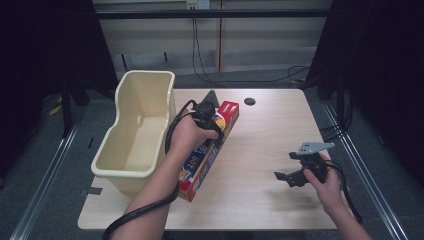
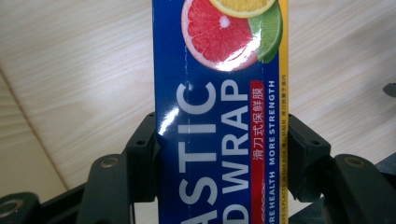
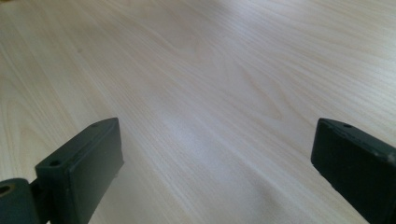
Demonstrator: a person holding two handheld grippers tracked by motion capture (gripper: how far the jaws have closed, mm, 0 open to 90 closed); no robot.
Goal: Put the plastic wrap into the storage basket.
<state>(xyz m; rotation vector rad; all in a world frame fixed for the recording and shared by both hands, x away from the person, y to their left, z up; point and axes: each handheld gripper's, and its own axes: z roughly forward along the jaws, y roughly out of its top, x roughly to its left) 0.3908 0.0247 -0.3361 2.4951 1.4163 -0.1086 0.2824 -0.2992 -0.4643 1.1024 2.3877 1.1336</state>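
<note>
A long blue and red plastic wrap box (image 1: 207, 150) with citrus pictures is lifted at a slant above the wooden table (image 1: 260, 135), just right of the cream bin. My left gripper (image 1: 212, 132) is shut on it near its middle. In the left gripper view both black jaws press the sides of the plastic wrap box (image 2: 219, 140). My right gripper (image 1: 286, 178) hovers low over the table at the right, jaws wide apart. In the right gripper view there is only bare table (image 3: 210, 93) between the fingers (image 3: 79, 172).
A tall cream plastic bin (image 1: 137, 135) stands empty at the table's left edge. A dark round hole (image 1: 249, 101) sits near the far edge. Cables trail from both grippers. Black curtains and a floor with wires surround the table.
</note>
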